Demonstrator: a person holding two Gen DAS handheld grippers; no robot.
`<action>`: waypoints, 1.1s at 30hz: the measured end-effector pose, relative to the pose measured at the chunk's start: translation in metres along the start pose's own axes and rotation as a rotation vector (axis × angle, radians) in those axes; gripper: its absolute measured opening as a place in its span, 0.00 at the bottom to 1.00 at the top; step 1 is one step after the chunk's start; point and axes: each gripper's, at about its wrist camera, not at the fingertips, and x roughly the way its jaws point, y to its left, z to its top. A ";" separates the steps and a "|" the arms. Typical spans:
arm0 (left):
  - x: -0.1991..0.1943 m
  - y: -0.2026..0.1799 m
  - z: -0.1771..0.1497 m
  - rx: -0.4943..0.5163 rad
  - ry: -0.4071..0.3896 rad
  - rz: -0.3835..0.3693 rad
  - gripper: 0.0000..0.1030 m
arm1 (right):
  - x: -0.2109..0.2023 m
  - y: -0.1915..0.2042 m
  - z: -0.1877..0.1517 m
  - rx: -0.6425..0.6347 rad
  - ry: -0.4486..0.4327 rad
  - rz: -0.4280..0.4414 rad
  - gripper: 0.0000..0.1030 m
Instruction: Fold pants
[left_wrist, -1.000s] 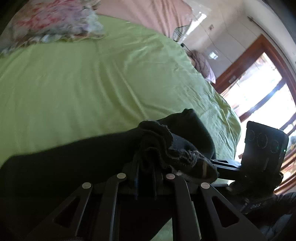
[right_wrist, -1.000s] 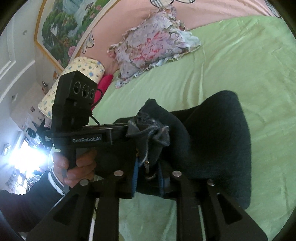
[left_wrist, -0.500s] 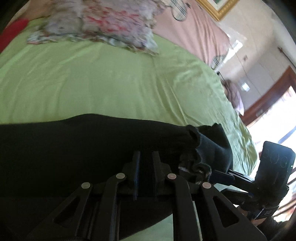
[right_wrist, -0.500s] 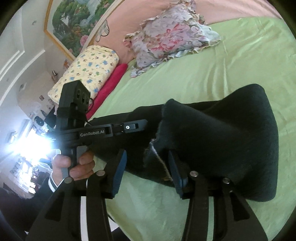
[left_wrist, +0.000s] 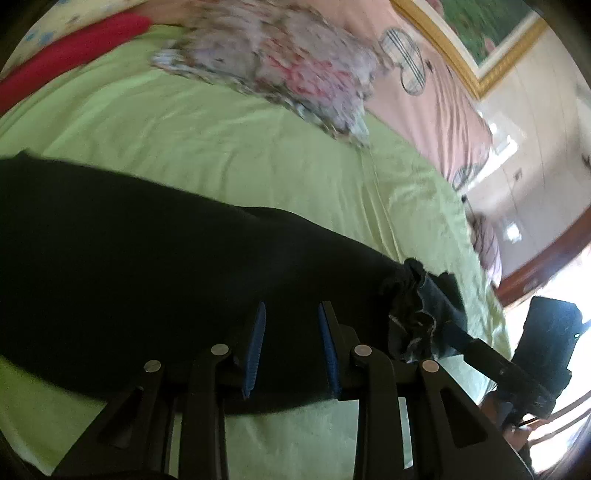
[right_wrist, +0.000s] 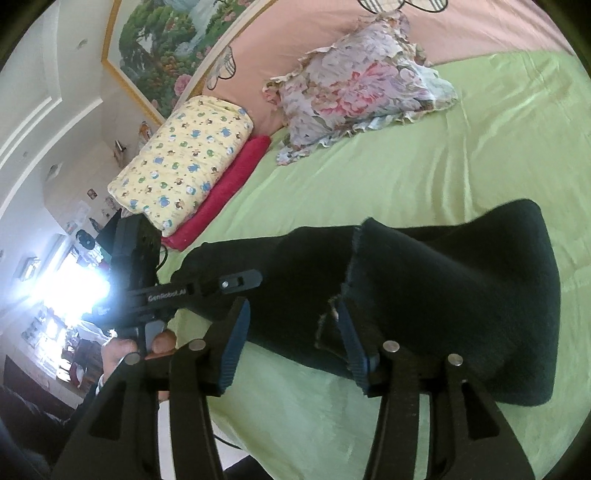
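The black pants lie folded across the green bed sheet near its front edge. They also show in the right wrist view. My left gripper is open, its blue pads just over the pants' near edge, holding nothing. My right gripper is wide open over the frayed cuff end, its right pad touching the cloth. The right gripper's body shows at the left view's right edge. The left gripper's body shows in the right view.
A floral pillow lies at the head of the bed, also in the left wrist view. A yellow patterned pillow rests on a red roll at the bed's left side. The bed's front edge is close below my grippers.
Both grippers have let go of the bunched cuffs and opened. The pants have dropped flat onto the sheet. Both grippers have drawn back a little.
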 end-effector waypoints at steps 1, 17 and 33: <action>-0.006 0.004 -0.003 -0.017 -0.009 -0.003 0.34 | 0.001 0.002 0.001 -0.004 -0.001 0.003 0.50; -0.091 0.078 -0.040 -0.270 -0.200 0.107 0.34 | 0.049 0.041 0.021 -0.121 0.078 0.078 0.51; -0.119 0.132 -0.058 -0.436 -0.260 0.203 0.45 | 0.121 0.086 0.044 -0.256 0.213 0.154 0.51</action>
